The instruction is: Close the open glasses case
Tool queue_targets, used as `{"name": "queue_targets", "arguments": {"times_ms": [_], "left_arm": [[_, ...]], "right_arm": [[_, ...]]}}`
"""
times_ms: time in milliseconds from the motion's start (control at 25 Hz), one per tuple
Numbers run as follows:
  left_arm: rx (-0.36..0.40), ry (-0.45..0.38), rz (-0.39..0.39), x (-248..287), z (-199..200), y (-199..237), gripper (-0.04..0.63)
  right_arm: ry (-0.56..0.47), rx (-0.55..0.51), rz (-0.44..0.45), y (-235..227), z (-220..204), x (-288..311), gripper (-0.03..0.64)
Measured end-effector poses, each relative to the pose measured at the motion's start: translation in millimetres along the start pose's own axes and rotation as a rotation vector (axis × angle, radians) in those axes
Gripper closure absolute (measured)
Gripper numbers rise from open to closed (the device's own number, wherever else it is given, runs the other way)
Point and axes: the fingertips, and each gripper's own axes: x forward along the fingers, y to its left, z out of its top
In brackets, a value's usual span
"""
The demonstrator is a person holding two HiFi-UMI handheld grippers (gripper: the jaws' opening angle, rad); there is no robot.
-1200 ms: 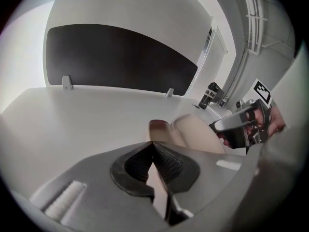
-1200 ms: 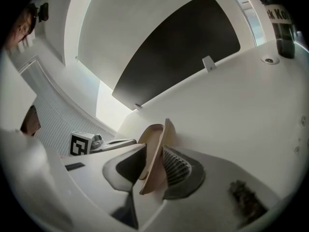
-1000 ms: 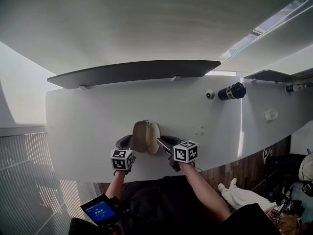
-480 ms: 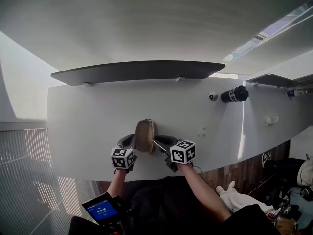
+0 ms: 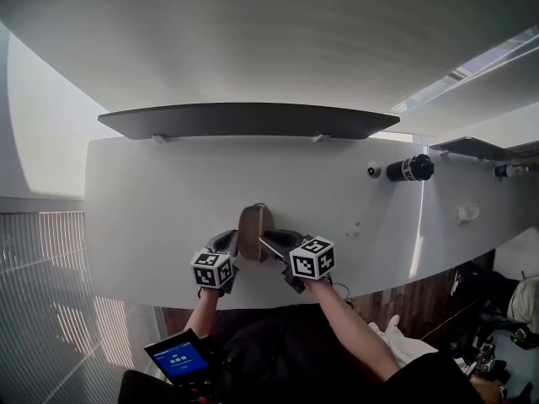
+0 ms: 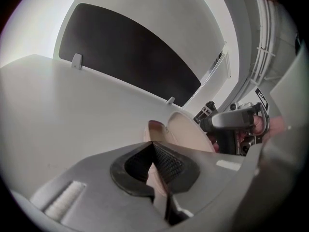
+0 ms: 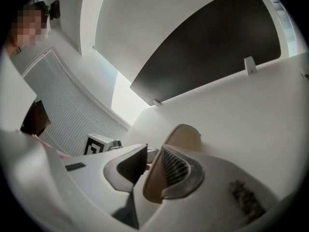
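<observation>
A tan glasses case (image 5: 254,228) lies near the front edge of the white desk (image 5: 152,200), its two halves folded nearly together. My left gripper (image 5: 229,241) pinches the case's near-left edge. In the left gripper view the pads of that gripper (image 6: 154,163) close on a thin tan rim, and the lid (image 6: 188,132) rises behind it. My right gripper (image 5: 271,244) is at the case's right side. In the right gripper view the lid's edge (image 7: 186,138) stands between the jaws of that gripper (image 7: 153,166); it lies against the right pad, and the left pad is apart from it.
A dark divider panel (image 5: 244,118) runs along the desk's back edge. A black bottle (image 5: 410,168) lies at the far right beside a small round object (image 5: 374,171). A small white item (image 5: 468,214) sits further right. The desk's front edge is just behind both grippers.
The case was spread open a second ago and now shows as one folded shape. My right gripper has moved left and slightly up with the lid. The left gripper stayed put.
</observation>
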Motion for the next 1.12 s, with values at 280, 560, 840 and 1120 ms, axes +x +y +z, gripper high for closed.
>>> {"name": "queue_targets", "arguments": {"times_ms": [280, 560, 840, 1120], "left_arm": [[-0.061, -0.020, 0.008, -9, -3, 18, 0.588], [-0.089, -0.073, 0.035, -32, 9, 43, 0.588], [-0.089, -0.099, 0.040, -45, 11, 55, 0.588], [-0.068, -0.096, 0.028, -47, 7, 50, 0.588]], "right_arm": [[0.056, -0.039, -0.025, 8, -3, 36, 0.515], [0.204, -0.154, -0.148, 1, -11, 74, 0.539], [0.278, -0.256, -0.257, -5, -14, 85, 0.588], [0.276, -0.255, -0.242, -2, -14, 82, 0.589]]}}
